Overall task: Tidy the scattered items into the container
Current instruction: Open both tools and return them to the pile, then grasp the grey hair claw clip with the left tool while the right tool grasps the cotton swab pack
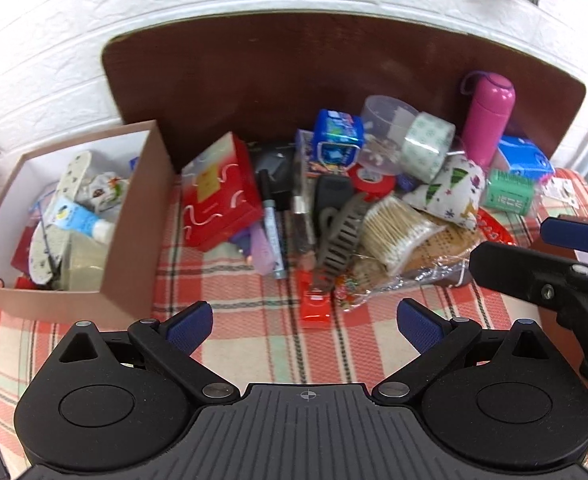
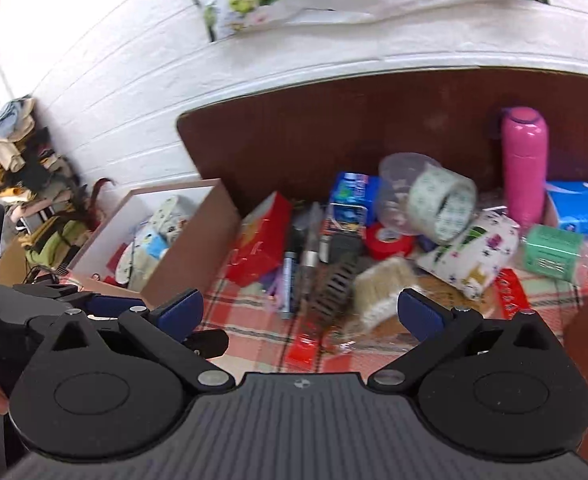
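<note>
A white brick-pattern wall and a dark brown board back a counter (image 1: 229, 344) spread with a red-and-green plaid cloth. At its left end stands the container, a cardboard box (image 1: 133, 236) with white inner walls, already holding several things, among them a small blue-and-white bottle (image 1: 78, 216) and patterned fabric pieces. Just right of the box the scattered items lie in a dense heap: a red gift box (image 1: 217, 192) leaning beside the container wall, a marker pen (image 1: 271, 216), a grey claw hair clip (image 1: 340, 236), a bag of cotton swabs (image 1: 394, 228), a roll of clear tape (image 1: 426, 146), a red tape roll (image 1: 374, 178), a pink flask (image 1: 488, 120) standing upright at the back and a green box (image 1: 508, 192) at the far right. The left tongs (image 1: 305, 326) hang over the cloth in front of the heap, spread apart and holding nothing; the right tongs (image 2: 300, 314) are likewise spread and empty, aimed at the same pile. Judging from this, the risk is in the crowding: items overlap, so closing on one may drag or topple its neighbours, the tape roll could roll away, the swab bag is slippery, and the two tongs, close together, could collide.
</note>
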{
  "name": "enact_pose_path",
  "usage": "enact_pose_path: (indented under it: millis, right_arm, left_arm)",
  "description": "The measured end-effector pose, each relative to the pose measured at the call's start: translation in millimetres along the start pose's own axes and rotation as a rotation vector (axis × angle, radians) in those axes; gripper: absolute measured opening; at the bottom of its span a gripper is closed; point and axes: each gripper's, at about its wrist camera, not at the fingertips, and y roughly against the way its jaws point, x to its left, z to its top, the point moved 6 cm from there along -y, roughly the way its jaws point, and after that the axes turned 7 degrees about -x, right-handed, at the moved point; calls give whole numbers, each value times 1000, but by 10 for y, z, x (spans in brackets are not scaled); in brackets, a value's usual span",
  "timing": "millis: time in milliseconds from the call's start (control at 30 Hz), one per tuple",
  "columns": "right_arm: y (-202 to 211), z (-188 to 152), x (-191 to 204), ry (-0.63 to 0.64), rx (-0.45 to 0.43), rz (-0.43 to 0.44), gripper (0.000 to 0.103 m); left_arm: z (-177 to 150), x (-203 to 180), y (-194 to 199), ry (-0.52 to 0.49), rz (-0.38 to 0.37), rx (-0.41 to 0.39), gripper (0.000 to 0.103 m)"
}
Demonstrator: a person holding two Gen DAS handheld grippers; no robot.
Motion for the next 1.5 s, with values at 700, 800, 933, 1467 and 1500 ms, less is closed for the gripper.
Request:
enact_pose_path:
  millis: [700,800,933,1467,1500]
  right_arm:
    - [-674,-105,-659,38,130,-63,103]
    - [-837,-158,-691,49,158,-67,103]
    - [-1064,-219,-730,38,196,-56,103]
    - [-1759,-358,-823,114,298,-39,103]
    - [-1779,-365,-834,115,300,-37,102]
  left_arm:
    - [-161,-87,-983,-17,18,108,100]
    - [-176,-50,-1127,-15,11,125,98]
    - [-178,-18,-1332,-5,-20,154,87]
    - [-192,-35,-1891,4,-116,227,50]
    - [-191,-42,-1908,-2,-119,228,50]
